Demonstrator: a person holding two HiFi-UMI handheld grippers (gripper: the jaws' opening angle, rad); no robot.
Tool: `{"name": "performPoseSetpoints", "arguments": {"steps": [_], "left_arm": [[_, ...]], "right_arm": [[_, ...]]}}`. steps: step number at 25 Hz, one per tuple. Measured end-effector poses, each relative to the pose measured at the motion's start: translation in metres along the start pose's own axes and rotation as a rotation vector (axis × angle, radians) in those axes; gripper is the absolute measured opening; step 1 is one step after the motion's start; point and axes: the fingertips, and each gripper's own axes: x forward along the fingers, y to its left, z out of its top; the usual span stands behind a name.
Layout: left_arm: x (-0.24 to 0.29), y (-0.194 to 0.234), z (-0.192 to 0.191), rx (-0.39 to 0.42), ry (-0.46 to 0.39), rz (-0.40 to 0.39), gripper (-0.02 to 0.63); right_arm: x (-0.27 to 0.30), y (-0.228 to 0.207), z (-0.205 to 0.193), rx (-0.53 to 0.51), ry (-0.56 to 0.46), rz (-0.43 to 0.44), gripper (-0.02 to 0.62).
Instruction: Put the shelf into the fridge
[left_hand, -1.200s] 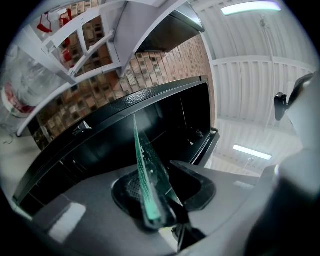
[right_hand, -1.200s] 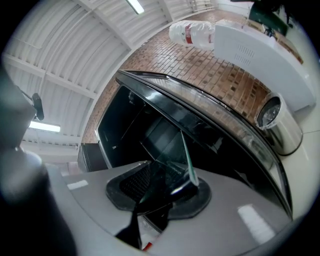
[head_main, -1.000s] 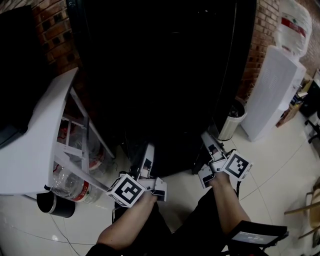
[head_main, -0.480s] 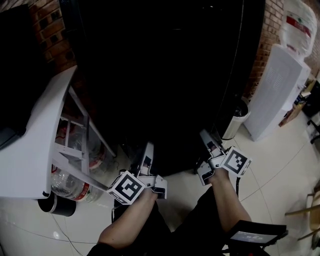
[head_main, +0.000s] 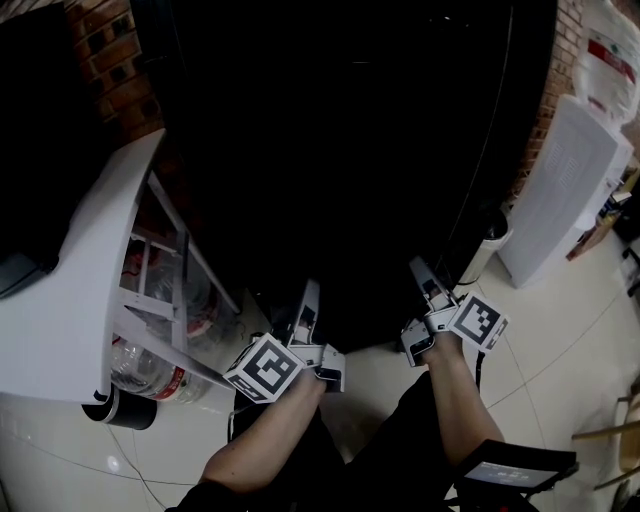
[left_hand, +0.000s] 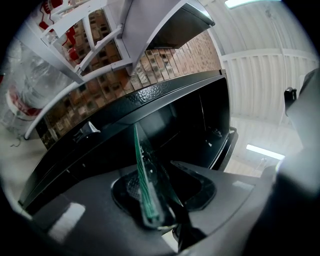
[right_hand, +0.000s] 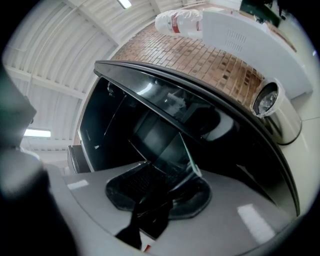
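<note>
I hold a clear glass shelf with a green edge (left_hand: 142, 170) by its near rim, one gripper at each side. My left gripper (left_hand: 152, 202) is shut on the pane, which stands on edge between its jaws. My right gripper (right_hand: 167, 187) is shut on the other side of the shelf (right_hand: 189, 156). In the head view the left gripper (head_main: 306, 305) and right gripper (head_main: 424, 280) point at the black fridge (head_main: 350, 150), but the pane itself is lost against the dark. The fridge's open, dark inside (left_hand: 175, 125) lies straight ahead of both jaws.
A white rack table (head_main: 70, 300) stands at the left with plastic bottles (head_main: 140, 368) under it and a black cup (head_main: 120, 410) on the floor. A steel bin (head_main: 492, 240) and a white water dispenser (head_main: 565, 190) stand to the right of the fridge. A brick wall runs behind.
Both grippers have shifted a little to the right in the head view, still shut on the shelf. The fridge now fills more of that view.
</note>
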Motion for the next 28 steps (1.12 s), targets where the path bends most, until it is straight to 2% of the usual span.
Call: {"name": "performPoseSetpoints", "arguments": {"steps": [1,5,8,11,12,15,18,25,28], "left_arm": [[0.002,0.0,0.002,0.004,-0.01,-0.005,0.083],[0.008,-0.002,0.012,0.061,-0.046,0.0,0.093],[0.008,-0.012,0.011,0.088,-0.049,-0.028,0.176],[0.003,-0.019,0.004,0.074,-0.045,-0.056,0.202],[0.001,-0.021,-0.001,0.057,-0.033,-0.058,0.197],[0.004,-0.021,-0.022,0.008,0.021,-0.041,0.079],[0.007,-0.019,-0.024,-0.005,0.028,-0.02,0.091],[0.014,-0.017,-0.029,-0.095,0.045,0.006,0.078],[0.013,-0.016,-0.029,-0.122,0.031,0.012,0.071]], "right_arm": [[0.002,0.001,0.0,-0.005,-0.002,-0.008,0.11],[0.02,0.02,0.006,-0.07,-0.016,0.076,0.118],[0.022,0.018,0.007,-0.06,-0.03,0.054,0.118],[0.024,0.017,0.008,-0.062,-0.044,0.028,0.118],[0.024,0.017,0.008,-0.063,-0.046,0.02,0.118],[0.025,0.014,0.009,-0.059,-0.051,0.004,0.118],[0.028,0.015,0.01,-0.063,-0.051,0.003,0.12],[0.027,0.017,0.014,-0.142,-0.058,-0.002,0.121],[0.023,0.017,0.013,-0.202,-0.04,-0.015,0.147]]}}
